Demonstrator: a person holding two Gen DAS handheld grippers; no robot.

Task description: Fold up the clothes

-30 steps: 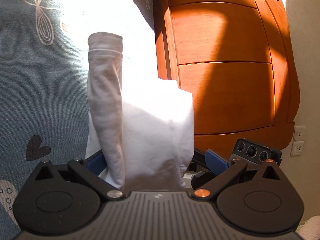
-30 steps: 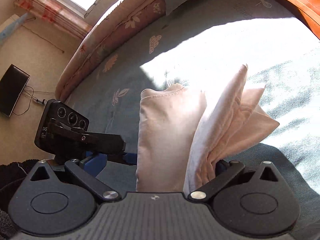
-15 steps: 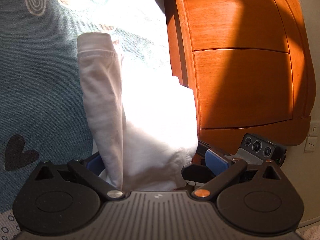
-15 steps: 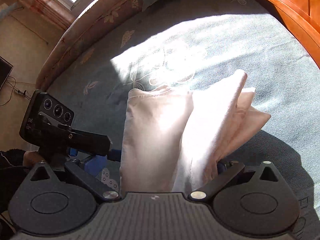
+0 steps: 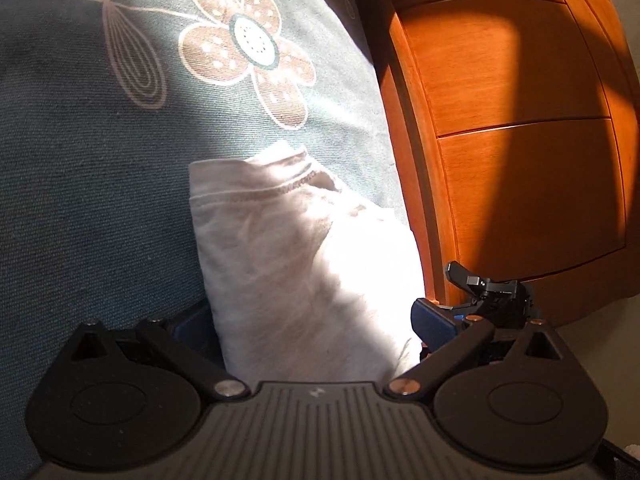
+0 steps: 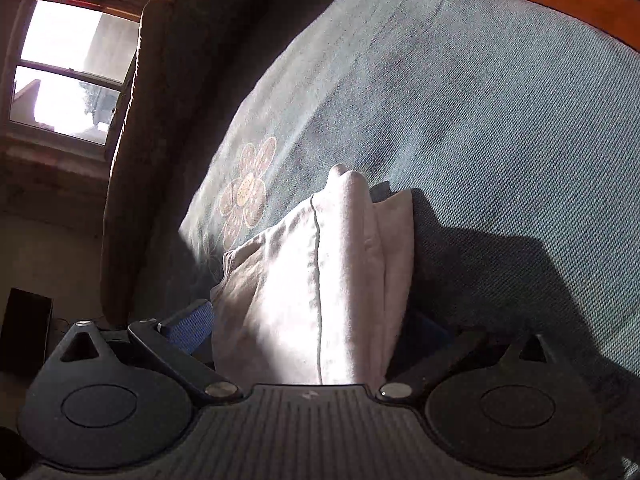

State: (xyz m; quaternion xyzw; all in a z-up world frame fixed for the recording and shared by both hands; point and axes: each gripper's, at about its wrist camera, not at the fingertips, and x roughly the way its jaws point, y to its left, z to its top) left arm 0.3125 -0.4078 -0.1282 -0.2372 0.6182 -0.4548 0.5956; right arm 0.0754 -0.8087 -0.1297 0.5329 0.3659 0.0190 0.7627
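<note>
A white garment [image 5: 304,280], folded into a thick bundle with a stitched hem, lies low on the blue-grey bedspread [image 5: 100,200]. My left gripper [image 5: 312,328] is shut on one end of it; the blue pads are mostly hidden by cloth. My right gripper [image 6: 312,328] is shut on the other end of the same garment [image 6: 312,288], its seam running down the middle. The right gripper also shows at the lower right of the left wrist view [image 5: 480,292], close beside the bundle.
An orange wooden bed frame panel [image 5: 520,140] stands right of the garment. The bedspread has a flower print [image 5: 248,44], also in the right wrist view [image 6: 244,192]. A rolled quilt [image 6: 160,120], a window [image 6: 64,68] and a dark box on the floor [image 6: 24,328] lie left.
Both grippers have come down with the garment, which hung above the bed and now rests close to the bedspread near the flower print. The two grippers stay shut on it.
</note>
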